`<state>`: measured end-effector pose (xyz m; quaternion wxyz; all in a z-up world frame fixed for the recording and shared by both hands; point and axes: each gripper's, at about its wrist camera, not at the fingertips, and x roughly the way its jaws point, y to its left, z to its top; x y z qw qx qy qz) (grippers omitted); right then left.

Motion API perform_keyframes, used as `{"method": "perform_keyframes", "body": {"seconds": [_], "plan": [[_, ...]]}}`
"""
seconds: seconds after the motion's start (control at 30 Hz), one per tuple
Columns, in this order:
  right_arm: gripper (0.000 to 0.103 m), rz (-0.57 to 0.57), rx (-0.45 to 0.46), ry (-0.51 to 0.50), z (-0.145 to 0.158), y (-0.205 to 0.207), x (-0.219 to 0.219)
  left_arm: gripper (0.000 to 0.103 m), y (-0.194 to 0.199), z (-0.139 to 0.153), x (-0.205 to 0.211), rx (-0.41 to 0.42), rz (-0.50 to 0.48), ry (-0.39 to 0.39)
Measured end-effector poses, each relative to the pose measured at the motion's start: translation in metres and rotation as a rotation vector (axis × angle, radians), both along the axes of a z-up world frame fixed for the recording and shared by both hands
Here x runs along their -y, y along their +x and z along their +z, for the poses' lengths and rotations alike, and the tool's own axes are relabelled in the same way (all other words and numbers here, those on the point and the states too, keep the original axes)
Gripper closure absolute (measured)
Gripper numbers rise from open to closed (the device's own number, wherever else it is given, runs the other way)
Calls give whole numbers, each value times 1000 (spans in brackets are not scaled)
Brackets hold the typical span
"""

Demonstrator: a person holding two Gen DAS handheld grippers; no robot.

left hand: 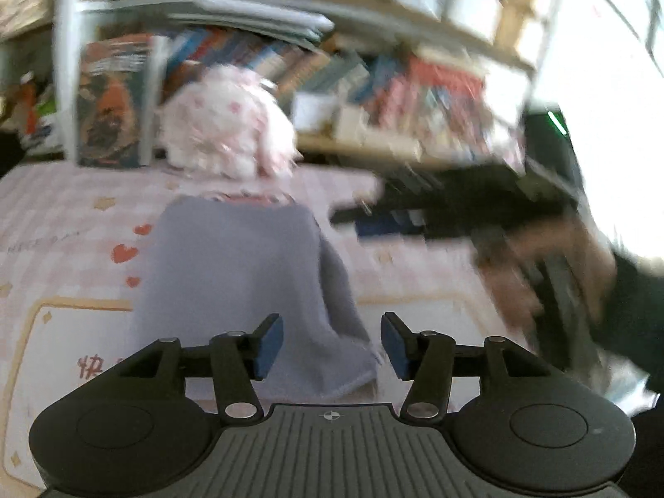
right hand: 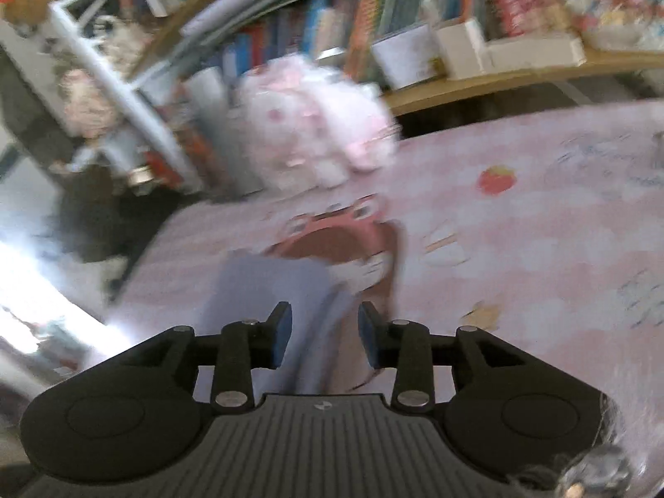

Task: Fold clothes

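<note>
Nearest the left camera, the left gripper (left hand: 332,346) is held wide apart with nothing between its blue pads, poised just above the near hem of the cloth (left hand: 245,290). That lavender-grey cloth is laid on the surface (left hand: 62,216), which is covered by a pink checked sheet printed with hearts, and it appears already folded into a narrow strip running away from the camera. At its far end a striped edge of a second garment can be made out, though blur leaves its shape uncertain. In the right view, the right gripper (right hand: 325,338) is also seen parted, somewhat less widely, with a fold of the cloth (right hand: 265,290) lying between or just under its pads; whether any fabric is touched cannot be told. Beyond it, a pink garment (right hand: 344,240) with a printed face is spread on the sheet, partly under the cloth. A fluffy pink-and-white plush (left hand: 228,120) is set at the back of the surface, against a shelf (left hand: 373,83) of books, clear of the working area. At the right of the left view, the right hand (left hand: 548,274) with its dark tool is seen as a heavy smear. Both grippers are judged to be placed at the near hem so that it can be taken and the strip doubled away.
</note>
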<state>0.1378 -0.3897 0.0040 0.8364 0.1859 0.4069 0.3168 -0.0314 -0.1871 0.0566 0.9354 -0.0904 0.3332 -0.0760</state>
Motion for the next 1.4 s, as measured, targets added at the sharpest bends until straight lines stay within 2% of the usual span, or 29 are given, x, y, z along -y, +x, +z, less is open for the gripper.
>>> {"method": "perform_keyframes", "body": {"seconds": [0.07, 0.13, 0.3, 0.33, 0.4, 0.53, 0.57, 0.6, 0.7, 0.8, 0.87, 1.07, 1.23, 1.33, 1.37, 1.4], "plan": [[65, 82, -24, 48, 5, -10, -4, 55, 6, -3, -16, -2, 73, -19], [63, 148, -35, 29, 7, -23, -13, 60, 15, -12, -28, -29, 148, 2], [63, 221, -90, -110, -8, -40, -37, 61, 25, -34, -41, -74, 194, 25], [66, 223, -104, -135, -14, -41, -41, 61, 27, -39, -41, -81, 190, 31], [92, 241, -106, -147, -19, -45, -44, 60, 27, -45, -37, -86, 183, 55], [96, 275, 5, -5, 1, -59, -25, 60, 24, -52, -36, -101, 179, 49], [97, 271, 21, 20, 4, -62, -18, 60, 23, -52, -37, -105, 177, 42], [97, 249, -5, -2, 0, -61, -15, 60, 23, -53, -38, -110, 175, 41], [103, 162, -128, -100, -34, -55, -8, 59, 24, -58, -32, -119, 162, 89], [103, 78, -221, -102, -59, -50, 5, 58, 24, -59, -29, -117, 155, 112], [103, 84, -226, -114, -60, -54, 6, 58, 24, -59, -28, -113, 152, 118], [102, 101, -134, -170, -44, -70, 0, 57, 20, -60, -31, -94, 153, 103], [100, 69, -33, -225, -20, -87, -2, 57, 15, -53, -32, -65, 148, 94], [100, 27, 40, -269, -7, -103, -7, 53, 4, -44, -33, -36, 153, 76], [95, 9, 63, -284, -3, -109, -8, 51, -1, -41, -33, -26, 161, 84], [82, -12, 81, -302, 0, -115, -10, 48, -5, -37, -33, -16, 169, 91]]}}
